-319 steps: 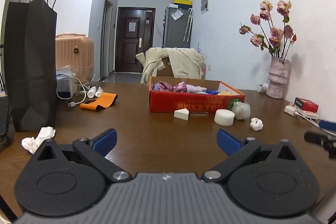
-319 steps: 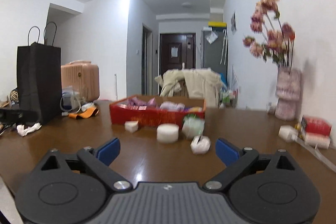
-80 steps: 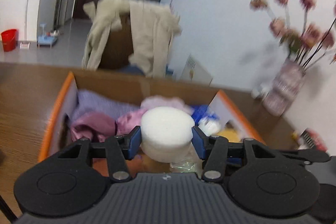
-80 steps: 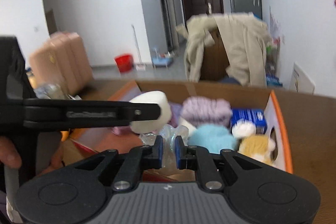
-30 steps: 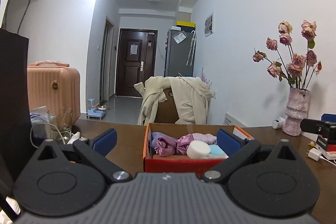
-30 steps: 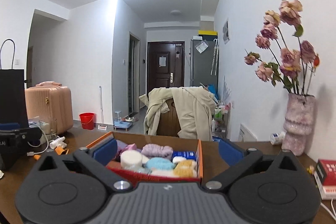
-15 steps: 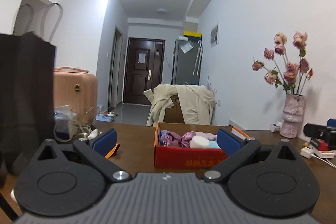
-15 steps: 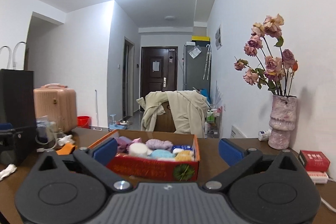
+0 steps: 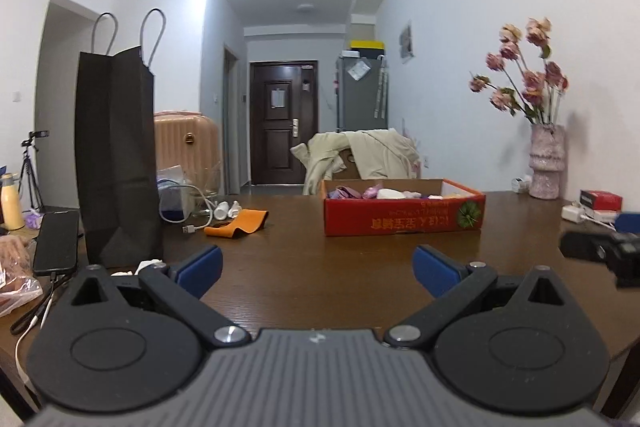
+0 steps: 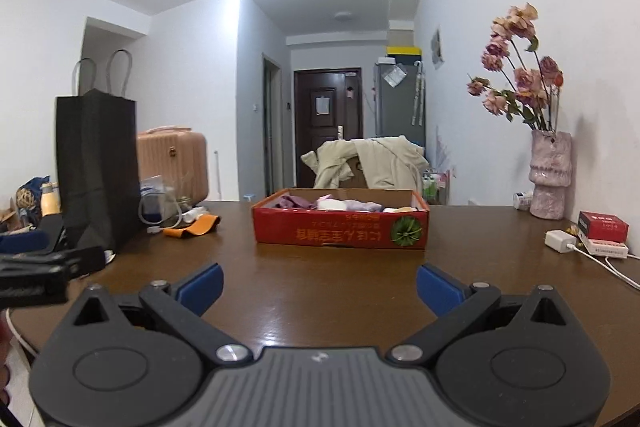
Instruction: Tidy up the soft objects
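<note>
A red cardboard box (image 9: 404,221) (image 10: 340,229) stands on the brown table and holds several soft objects, among them a white sponge disc (image 9: 390,193) (image 10: 332,205) and purple and pink cloths. My left gripper (image 9: 316,271) is open and empty, low over the table and well back from the box. My right gripper (image 10: 318,285) is open and empty, also back from the box. Each gripper shows at the edge of the other's view, the right one (image 9: 600,253) and the left one (image 10: 40,271).
A tall black paper bag (image 9: 118,155) (image 10: 96,167) stands at the left. An orange band (image 9: 238,223), cables and small bottles lie near it. A crumpled white tissue (image 9: 146,265) lies by the bag. A vase of flowers (image 10: 548,183), a red packet (image 10: 602,225) and a charger (image 10: 560,241) are at the right.
Both grippers have pulled back from the box and lowered toward the table, so the box looks smaller and farther. Both stay open and empty.
</note>
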`<state>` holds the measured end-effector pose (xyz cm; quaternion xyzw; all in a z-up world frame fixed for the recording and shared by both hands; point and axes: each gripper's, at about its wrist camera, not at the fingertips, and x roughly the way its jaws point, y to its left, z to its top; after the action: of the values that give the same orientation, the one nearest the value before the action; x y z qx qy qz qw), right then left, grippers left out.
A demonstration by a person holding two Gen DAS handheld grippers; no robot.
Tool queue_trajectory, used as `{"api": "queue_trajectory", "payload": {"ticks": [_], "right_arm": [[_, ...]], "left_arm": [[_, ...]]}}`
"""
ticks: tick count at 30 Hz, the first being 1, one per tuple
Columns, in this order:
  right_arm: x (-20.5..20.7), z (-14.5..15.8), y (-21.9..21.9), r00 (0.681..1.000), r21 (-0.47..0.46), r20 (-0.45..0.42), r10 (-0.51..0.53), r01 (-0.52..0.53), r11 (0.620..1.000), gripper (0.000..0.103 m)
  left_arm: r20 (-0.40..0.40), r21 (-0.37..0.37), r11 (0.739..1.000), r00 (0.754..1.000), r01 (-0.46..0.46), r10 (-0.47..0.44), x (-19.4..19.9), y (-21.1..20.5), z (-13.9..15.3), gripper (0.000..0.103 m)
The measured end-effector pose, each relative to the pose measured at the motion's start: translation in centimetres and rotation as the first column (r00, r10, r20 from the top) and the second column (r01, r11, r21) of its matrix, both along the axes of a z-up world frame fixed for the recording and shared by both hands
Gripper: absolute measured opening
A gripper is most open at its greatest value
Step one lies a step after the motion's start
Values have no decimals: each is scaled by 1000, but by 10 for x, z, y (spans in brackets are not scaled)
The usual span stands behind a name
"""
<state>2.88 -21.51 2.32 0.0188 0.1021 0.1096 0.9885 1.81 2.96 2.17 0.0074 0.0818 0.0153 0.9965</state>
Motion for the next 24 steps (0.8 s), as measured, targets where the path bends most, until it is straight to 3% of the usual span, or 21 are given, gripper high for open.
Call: {"api": "queue_trajectory", "payload": {"ticks": [24], "right_arm": [[5,-1,-11,999,31,-39,-16,17,999,103]], "left_arm": [[5,4,999,999,40,-40,3,-5,3,103]]}}
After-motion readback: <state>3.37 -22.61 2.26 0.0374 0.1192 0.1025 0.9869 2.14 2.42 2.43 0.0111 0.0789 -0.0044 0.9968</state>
